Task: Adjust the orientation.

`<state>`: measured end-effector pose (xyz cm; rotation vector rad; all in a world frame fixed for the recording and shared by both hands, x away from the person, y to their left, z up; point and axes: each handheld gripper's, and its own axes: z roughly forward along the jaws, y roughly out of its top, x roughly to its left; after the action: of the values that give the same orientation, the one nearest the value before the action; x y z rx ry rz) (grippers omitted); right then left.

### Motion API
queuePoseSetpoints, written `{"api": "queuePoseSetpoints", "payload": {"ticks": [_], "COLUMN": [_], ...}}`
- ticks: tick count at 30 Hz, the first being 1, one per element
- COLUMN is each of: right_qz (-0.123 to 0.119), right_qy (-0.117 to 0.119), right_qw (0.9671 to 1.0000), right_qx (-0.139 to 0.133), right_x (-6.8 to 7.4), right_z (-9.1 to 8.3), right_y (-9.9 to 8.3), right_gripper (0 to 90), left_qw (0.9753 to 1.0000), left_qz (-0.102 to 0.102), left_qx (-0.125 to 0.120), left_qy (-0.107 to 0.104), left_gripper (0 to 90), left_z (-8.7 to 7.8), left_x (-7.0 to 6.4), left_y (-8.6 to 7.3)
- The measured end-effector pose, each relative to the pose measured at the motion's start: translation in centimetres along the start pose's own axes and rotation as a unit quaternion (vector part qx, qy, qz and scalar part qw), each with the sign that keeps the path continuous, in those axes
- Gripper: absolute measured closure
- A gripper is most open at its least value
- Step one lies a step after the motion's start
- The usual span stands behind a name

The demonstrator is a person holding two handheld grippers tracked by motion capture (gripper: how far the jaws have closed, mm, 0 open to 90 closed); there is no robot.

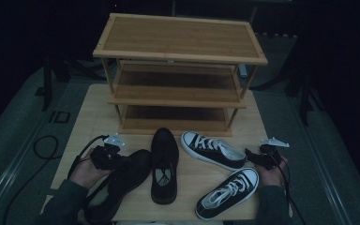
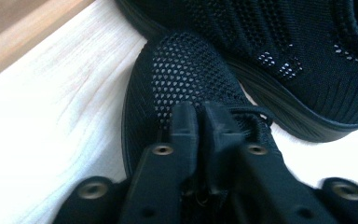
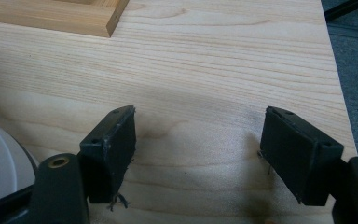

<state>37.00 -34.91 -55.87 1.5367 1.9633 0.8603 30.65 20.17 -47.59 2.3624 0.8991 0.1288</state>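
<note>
My left gripper (image 1: pixel 114 159) sits at the near left of the pale wooden table (image 1: pixel 89 112), its jaws pinched tight together over the top of a black mesh shoe (image 1: pixel 117 185). In the left gripper view the two black jaws meet with hardly a slit between them, right above the shoe's laces and tongue, and I take it they are clamped on that upper material (the exact bite is hidden under the jaw tips). That shoe (image 2: pixel 186 88) lies on the table with its toe pointing away from the gripper's camera, and its mate, a second black mesh shoe (image 2: pixel 307 60), lies just beyond it, close enough to touch or nearly so.

From the high view the second black shoe (image 1: pixel 164 164) rests near the table's middle, toe towards the bamboo shoe rack (image 1: pixel 178 56), which stands at the far side with three shelves.

My right gripper (image 1: pixel 249 156) is at the near right edge, held in a hand (image 1: pixel 274 171). Its jaws stand wide apart over bare tabletop (image 3: pixel 205 70), holding nothing. Two black-and-white canvas sneakers lie to its left: the far sneaker (image 1: pixel 213 149) just beside the jaws, the near sneaker (image 1: pixel 227 193) angled towards the table's front edge. A corner of the rack's base (image 3: pixel 74 18) shows in the right gripper view.
</note>
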Motion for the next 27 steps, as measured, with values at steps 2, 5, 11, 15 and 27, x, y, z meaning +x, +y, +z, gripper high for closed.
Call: {"api": "queuePoseSetpoints", "payload": {"ticks": [2,5,11,15,27], "right_qz": [0.000,0.000,0.000,0.000,0.000], "right_qy": [0.000,0.000,0.000,0.000,0.000], "right_qw": [1.0000,1.0000,1.0000,1.0000,1.0000], "right_qx": [0.000,0.000,0.000,0.000,0.000], "right_x": [0.0,0.0,0.0,0.0,0.0], "right_z": [0.0,0.0,0.0,0.0,0.0], "right_y": [0.0,0.0,0.0,0.0,0.0], "right_gripper": [26.5,26.5,26.5,26.5,26.5], "left_qw": [1.0000,0.9999,0.9991,0.9984,0.9939], "left_qz": [-0.002,-0.005,-0.026,-0.031,-0.068], "left_qx": [0.000,-0.005,-0.025,-0.031,-0.052], "left_qy": [0.006,0.008,0.022,0.037,0.068], "left_gripper": [88.0,88.4,89.5,89.5,89.6], "left_z": [-0.1,-0.3,-0.8,-0.8,-1.3], "left_x": [-0.1,0.0,0.6,0.8,2.8], "left_y": [0.1,0.1,-0.1,0.0,0.5]}}
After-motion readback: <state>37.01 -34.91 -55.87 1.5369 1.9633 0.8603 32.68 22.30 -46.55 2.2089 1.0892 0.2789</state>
